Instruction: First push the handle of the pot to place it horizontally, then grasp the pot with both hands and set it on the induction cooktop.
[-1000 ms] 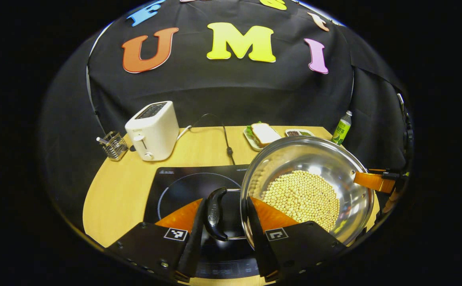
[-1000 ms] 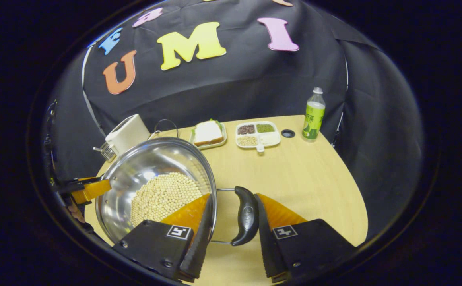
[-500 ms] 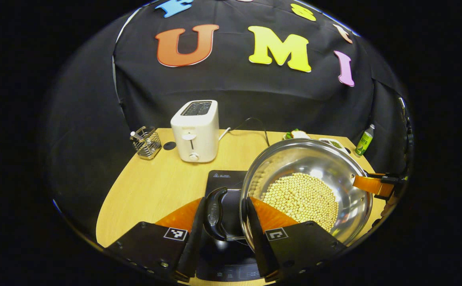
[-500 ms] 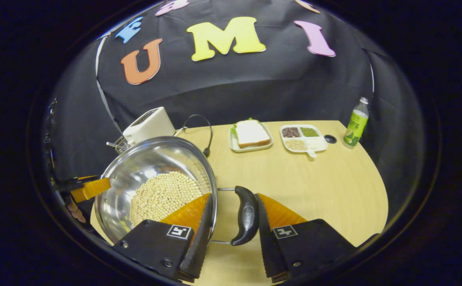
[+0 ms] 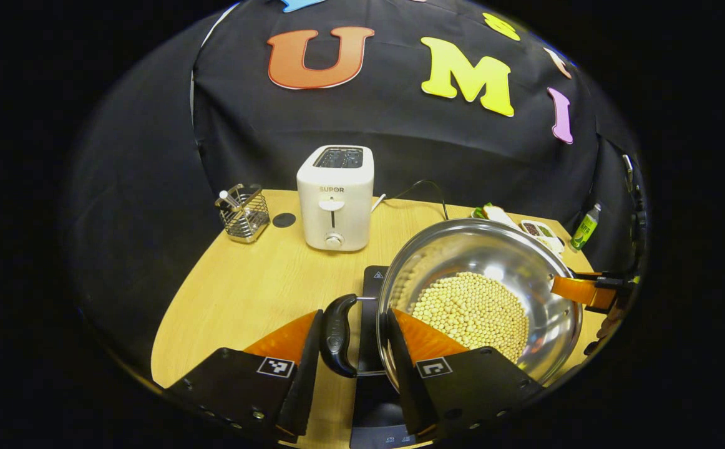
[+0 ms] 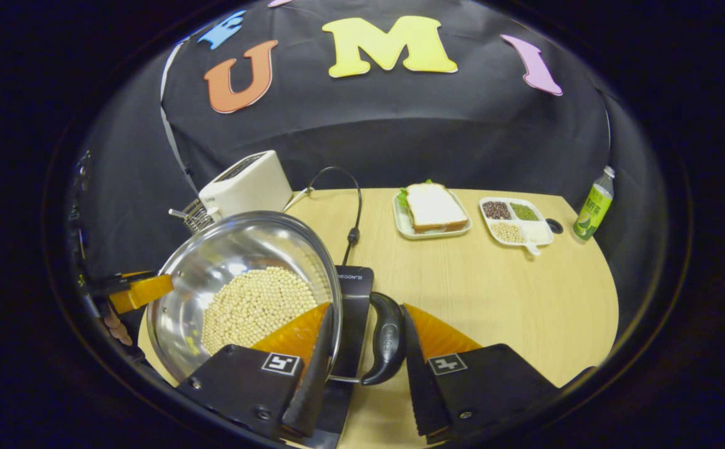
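Observation:
The steel pot (image 5: 481,249) of pale beans (image 5: 471,308) hangs above the black induction cooktop (image 5: 372,277), held on both sides. My left gripper (image 5: 354,313) is shut on the pot's left black handle (image 5: 336,337), its inner finger lying over the rim. In the right gripper view the pot (image 6: 238,249) sits at the left, and my right gripper (image 6: 367,307) is shut on the other black handle (image 6: 389,340). The cooktop (image 6: 353,293) shows under that handle. Each gripper also appears far off across the pot: the right gripper (image 5: 587,290) and the left gripper (image 6: 141,292).
A white toaster (image 5: 335,196) and a wire basket (image 5: 244,212) stand at the back left of the wooden table (image 6: 512,293). A sandwich plate (image 6: 431,212), a divided tray (image 6: 515,221) and a green bottle (image 6: 590,202) are at the back right. A black cable (image 6: 353,206) runs to the cooktop.
Both grippers have carried the pot leftward. The cooktop now lies mostly beneath the pot and has come into sight under the right handle. The grips are unchanged.

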A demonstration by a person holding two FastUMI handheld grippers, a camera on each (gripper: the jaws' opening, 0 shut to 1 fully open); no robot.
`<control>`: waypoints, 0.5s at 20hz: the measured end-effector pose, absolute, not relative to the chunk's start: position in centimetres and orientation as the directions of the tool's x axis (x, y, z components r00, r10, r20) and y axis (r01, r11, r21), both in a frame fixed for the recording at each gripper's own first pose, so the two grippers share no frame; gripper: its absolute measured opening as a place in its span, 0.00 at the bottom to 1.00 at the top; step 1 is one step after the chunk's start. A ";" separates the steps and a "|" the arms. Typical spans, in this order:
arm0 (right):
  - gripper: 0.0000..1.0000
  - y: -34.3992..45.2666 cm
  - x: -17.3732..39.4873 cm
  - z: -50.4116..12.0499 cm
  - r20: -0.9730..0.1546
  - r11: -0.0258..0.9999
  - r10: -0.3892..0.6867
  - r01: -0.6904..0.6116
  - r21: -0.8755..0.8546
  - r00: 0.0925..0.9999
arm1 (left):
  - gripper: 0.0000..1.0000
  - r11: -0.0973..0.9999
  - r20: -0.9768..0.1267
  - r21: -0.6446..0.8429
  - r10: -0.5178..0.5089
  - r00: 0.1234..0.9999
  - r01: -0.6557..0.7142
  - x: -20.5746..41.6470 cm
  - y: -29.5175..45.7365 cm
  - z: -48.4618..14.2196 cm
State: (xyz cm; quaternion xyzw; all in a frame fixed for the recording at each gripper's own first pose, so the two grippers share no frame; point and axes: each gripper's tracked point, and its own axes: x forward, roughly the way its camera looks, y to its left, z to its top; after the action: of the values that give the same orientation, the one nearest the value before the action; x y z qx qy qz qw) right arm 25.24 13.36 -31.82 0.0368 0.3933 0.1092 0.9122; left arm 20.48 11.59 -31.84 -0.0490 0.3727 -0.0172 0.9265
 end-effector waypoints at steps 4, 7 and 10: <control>0.60 13.2 25.1 -33.2 -0.726 0.973 0.229 -0.157 0.167 0.648 | 0.56 0.993 -0.669 -0.111 -0.095 0.737 0.027 20.9 11.6 -32.3; 0.60 13.3 25.5 -33.3 -0.707 0.969 0.245 -0.155 0.191 0.663 | 0.55 0.991 -0.648 -0.128 -0.112 0.754 0.037 21.2 11.6 -32.3; 0.60 13.2 25.7 -33.2 -0.693 0.969 0.246 -0.152 0.195 0.678 | 0.55 0.989 -0.656 -0.141 -0.122 0.745 0.038 21.2 11.7 -32.9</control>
State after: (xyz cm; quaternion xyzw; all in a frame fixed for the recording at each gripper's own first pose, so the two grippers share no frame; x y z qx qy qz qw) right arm 25.65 13.24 -33.21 0.0609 0.3865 0.1090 0.9138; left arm 21.20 11.70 -32.88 -0.0594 0.3546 -0.0430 0.9322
